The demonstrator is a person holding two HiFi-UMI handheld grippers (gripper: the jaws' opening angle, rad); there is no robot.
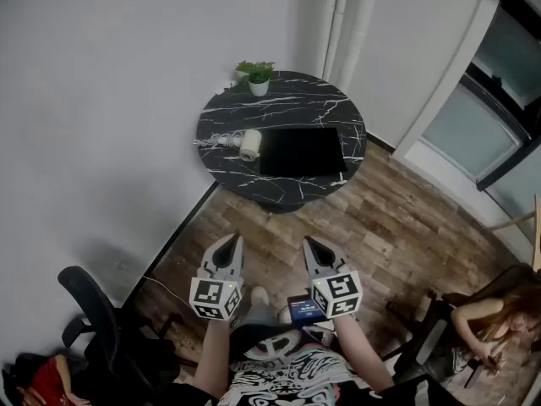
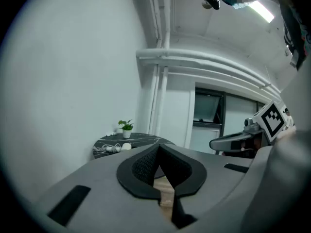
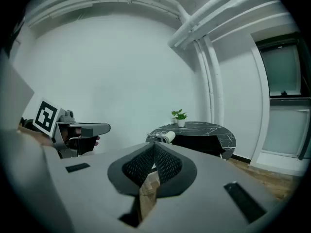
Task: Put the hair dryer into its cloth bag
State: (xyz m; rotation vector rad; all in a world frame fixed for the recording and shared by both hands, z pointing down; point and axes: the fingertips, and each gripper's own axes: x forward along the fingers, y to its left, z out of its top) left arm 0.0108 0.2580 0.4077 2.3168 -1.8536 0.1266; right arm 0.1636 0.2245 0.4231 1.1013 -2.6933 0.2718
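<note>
The hair dryer is seen lying on the round black table, with its cord at its left. The flat black cloth bag is laid just beside it, at its right. The left gripper and the right gripper are held well apart from the table, over the wooden floor. Their fingers are closed, with nothing between them.

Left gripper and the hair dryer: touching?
Apart. Head view: left gripper hangs shut over the floor, short of the table where the hair dryer lies.
</note>
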